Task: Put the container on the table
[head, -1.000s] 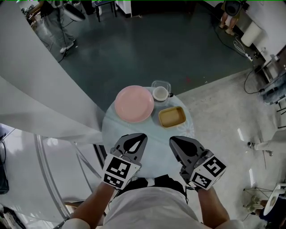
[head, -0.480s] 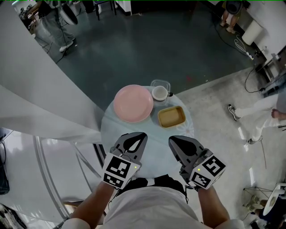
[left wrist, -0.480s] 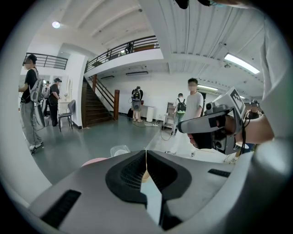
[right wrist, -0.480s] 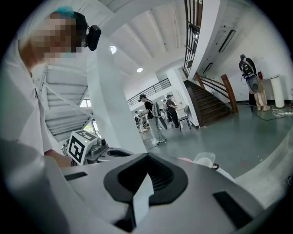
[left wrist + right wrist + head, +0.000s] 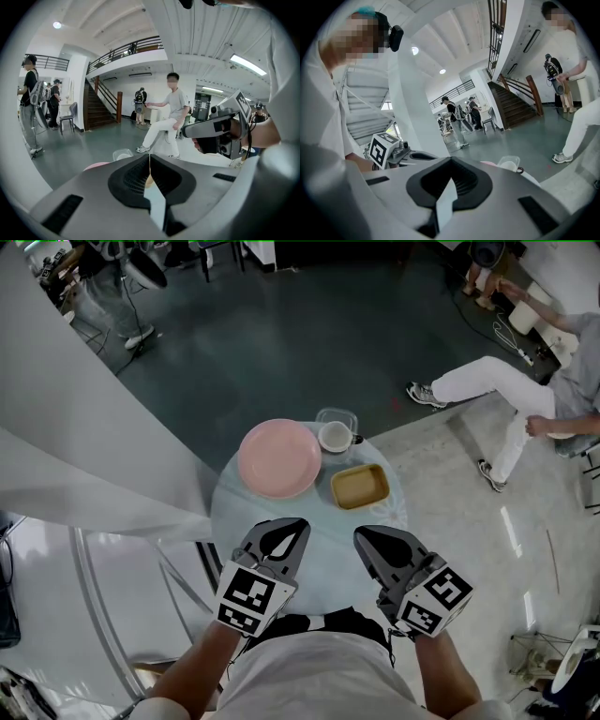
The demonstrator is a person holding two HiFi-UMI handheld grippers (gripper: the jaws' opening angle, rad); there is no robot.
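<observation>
A small round table carries a pink plate, a shallow yellow container and, at its far edge, a clear plastic container with a white cup against it. My left gripper hovers over the table's near left part, shut, with nothing between its jaws. My right gripper hovers over the near right part, also shut and empty. In the left gripper view the jaws meet, with the clear container beyond them. The right gripper view shows the same container past its jaws.
A person in white trousers strides across the floor at the right, beyond the table. A white slanted panel runs close along the table's left side. More people stand far off on the dark floor.
Both grippers hold still. In the head view a walking person has come into view at the right, first at the edge, now further in and up.
</observation>
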